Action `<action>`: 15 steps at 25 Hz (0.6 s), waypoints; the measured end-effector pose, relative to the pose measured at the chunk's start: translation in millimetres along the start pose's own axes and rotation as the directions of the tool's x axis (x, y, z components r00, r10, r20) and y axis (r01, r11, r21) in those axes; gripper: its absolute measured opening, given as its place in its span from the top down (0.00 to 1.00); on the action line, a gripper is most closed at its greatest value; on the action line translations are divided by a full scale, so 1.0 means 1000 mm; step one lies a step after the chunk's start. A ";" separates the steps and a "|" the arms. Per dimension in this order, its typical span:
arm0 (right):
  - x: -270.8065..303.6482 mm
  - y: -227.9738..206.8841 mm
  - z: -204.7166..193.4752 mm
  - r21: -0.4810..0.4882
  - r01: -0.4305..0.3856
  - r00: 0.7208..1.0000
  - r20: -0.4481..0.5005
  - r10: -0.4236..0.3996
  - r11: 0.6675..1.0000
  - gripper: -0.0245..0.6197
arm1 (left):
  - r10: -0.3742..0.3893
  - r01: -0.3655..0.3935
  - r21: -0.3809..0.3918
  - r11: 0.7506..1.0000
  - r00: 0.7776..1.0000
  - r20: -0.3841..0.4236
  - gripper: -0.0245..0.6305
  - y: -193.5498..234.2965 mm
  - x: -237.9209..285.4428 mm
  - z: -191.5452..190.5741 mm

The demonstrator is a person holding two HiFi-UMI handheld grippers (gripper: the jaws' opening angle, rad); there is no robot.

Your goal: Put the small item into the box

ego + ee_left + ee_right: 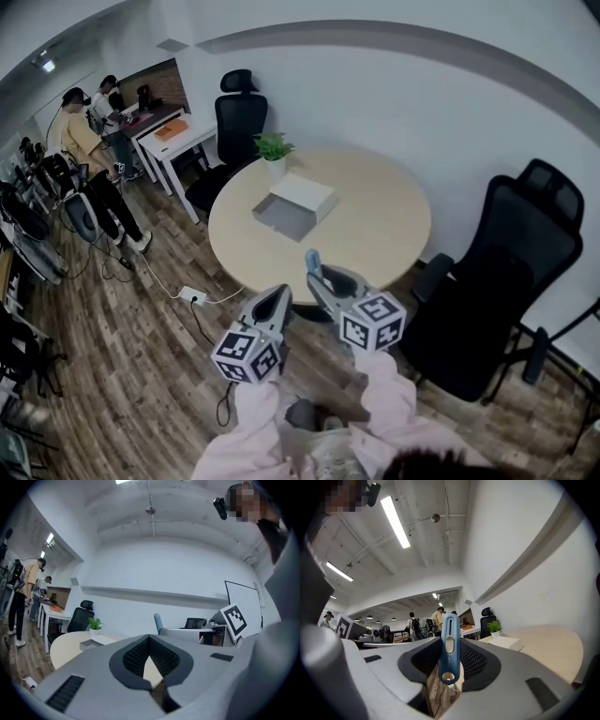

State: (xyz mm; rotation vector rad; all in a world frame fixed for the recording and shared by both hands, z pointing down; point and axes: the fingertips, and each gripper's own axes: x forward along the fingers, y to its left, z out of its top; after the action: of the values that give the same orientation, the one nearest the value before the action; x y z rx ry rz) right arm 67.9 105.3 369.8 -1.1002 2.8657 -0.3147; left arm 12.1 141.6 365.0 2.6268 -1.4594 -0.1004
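Observation:
An open box (295, 206), white lid beside a grey tray, lies on the round beige table (375, 234) beside a small potted plant (274, 150). Both grippers hang in front of the table's near edge, above the wooden floor. My right gripper (319, 278) is shut on a slim blue item (314, 264) that sticks out past the jaws; in the right gripper view that blue item (449, 648) stands upright between the pads, with the box (506, 642) far ahead. My left gripper (278, 298) is shut with nothing in it. In the left gripper view the box (91, 642) shows at left.
A black office chair (506, 281) stands right of the table and another black chair (234, 122) behind it. A power strip (192, 296) with its cable lies on the floor at left. People stand by white desks (173, 141) at far left.

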 end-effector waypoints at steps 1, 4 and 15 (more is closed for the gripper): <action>0.003 -0.001 0.000 0.001 -0.002 1.000 -0.002 0.002 1.000 0.76 | 0.002 -0.002 0.000 1.000 1.000 -0.001 0.95 0.004 0.001 0.001; 0.015 -0.006 0.000 0.000 -0.001 1.000 -0.006 0.001 1.000 0.76 | -0.002 0.002 -0.002 1.000 1.000 -0.003 0.95 0.016 0.010 0.005; 0.074 -0.034 -0.008 0.028 0.016 0.999 -0.049 -0.014 0.999 0.76 | -0.026 0.025 -0.045 0.999 0.999 -0.025 0.95 0.070 0.048 0.004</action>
State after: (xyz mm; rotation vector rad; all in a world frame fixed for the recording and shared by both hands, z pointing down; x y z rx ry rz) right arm 34.6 32.7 386.9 -1.1249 2.8863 -0.3873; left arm -21.6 64.5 372.0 2.6019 -1.3994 -0.1008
